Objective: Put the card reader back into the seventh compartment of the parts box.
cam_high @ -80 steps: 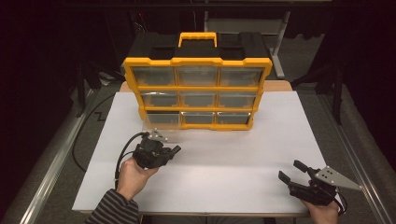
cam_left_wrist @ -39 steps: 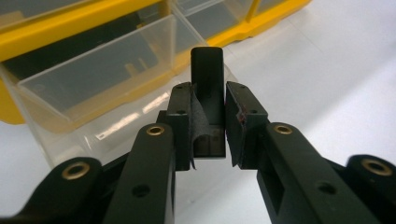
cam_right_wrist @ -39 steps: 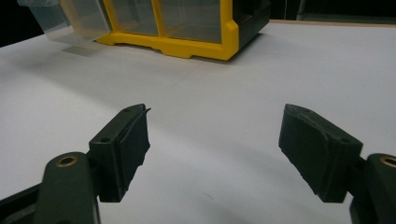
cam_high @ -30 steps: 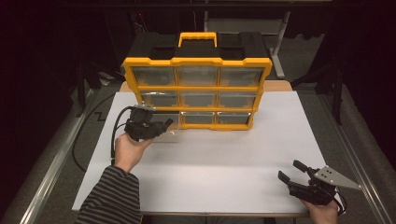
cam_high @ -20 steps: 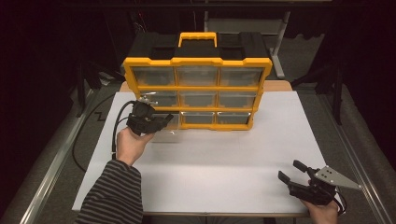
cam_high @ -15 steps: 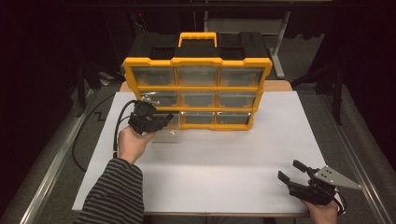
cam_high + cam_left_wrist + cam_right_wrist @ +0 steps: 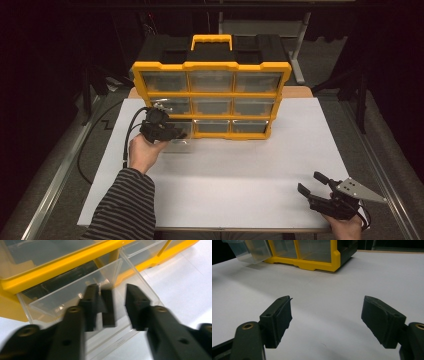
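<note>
One black block point(image 7: 108, 307) in clear drawer point(image 7: 75, 296)

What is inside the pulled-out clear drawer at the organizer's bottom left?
A small black block lies in the clear drawer. The left gripper, jaws just opened, hovers over it and hides part of the drawer floor.

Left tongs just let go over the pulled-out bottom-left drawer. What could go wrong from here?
1. The clear drawer juts out of the yellow organizer; a knock from the left tongs, whose jaws have just been opening right above it, might pull it out entirely.
2. The black piece lies in the drawer between the jaws; reclosing could catch it or the clear wall.
3. The right tongs rest open, far off, so nothing steadies the organizer.
</note>
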`<state>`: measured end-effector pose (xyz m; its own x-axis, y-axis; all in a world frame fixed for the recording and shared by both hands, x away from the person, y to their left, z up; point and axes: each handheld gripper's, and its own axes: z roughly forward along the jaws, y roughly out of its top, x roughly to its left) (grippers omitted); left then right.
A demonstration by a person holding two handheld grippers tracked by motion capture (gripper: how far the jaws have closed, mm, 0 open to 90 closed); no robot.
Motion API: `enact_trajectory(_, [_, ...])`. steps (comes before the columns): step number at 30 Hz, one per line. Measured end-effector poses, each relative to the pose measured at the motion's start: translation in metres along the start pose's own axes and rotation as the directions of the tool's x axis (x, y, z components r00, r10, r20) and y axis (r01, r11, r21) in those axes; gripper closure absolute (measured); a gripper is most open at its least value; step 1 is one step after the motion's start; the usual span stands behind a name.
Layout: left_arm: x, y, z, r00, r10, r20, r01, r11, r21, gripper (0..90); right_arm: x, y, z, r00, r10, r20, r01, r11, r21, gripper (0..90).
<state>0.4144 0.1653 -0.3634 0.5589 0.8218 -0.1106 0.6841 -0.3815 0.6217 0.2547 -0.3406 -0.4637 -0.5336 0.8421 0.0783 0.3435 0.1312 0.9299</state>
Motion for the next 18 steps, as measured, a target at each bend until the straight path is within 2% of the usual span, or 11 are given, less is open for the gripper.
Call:
enact_trajectory(9, [-0.007, -0.005, -0.008, 0.9995, 0.022, -0.021, -0.023, 0.9991, -0.037, 46.9, 0.000, 0.000, 0.000, 1.0000, -0.001, -0.001, 0.001, 1.000, -0.001, 24.8])
enact_trajectory(18, [-0.013, -0.018, -0.018, 0.9994, 0.030, -0.015, -0.031, 0.9979, -0.058, 43.0, 0.000, 0.000, 0.000, 1.0000, -0.003, -0.003, 0.003, 1.000, 0.000, 24.7])
